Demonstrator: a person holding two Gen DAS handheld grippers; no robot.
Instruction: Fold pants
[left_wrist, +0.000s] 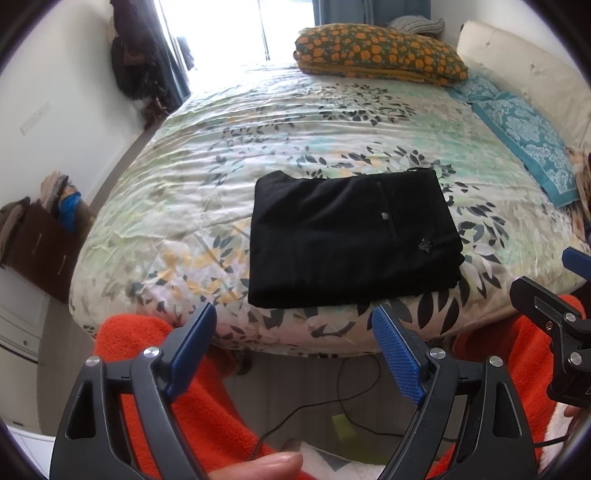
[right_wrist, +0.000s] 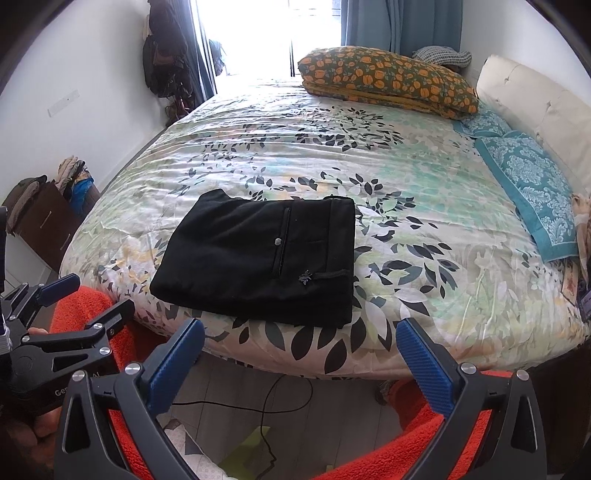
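Observation:
The black pants (left_wrist: 351, 240) lie folded into a flat rectangle near the front edge of the bed, back pocket and button facing up; they also show in the right wrist view (right_wrist: 258, 258). My left gripper (left_wrist: 293, 325) is open and empty, held off the bed just in front of the pants. My right gripper (right_wrist: 301, 338) is open and empty, also off the bed's front edge. The right gripper shows at the right edge of the left wrist view (left_wrist: 546, 284); the left gripper shows at the left of the right wrist view (right_wrist: 88, 295).
The bed (right_wrist: 424, 229) has a leaf-print cover. An orange-flowered folded quilt (right_wrist: 388, 77) and teal pillows (right_wrist: 532, 192) lie at the far side and right. A brown cabinet with clothes (right_wrist: 44, 218) stands left. A cable (right_wrist: 273, 398) lies on the floor below.

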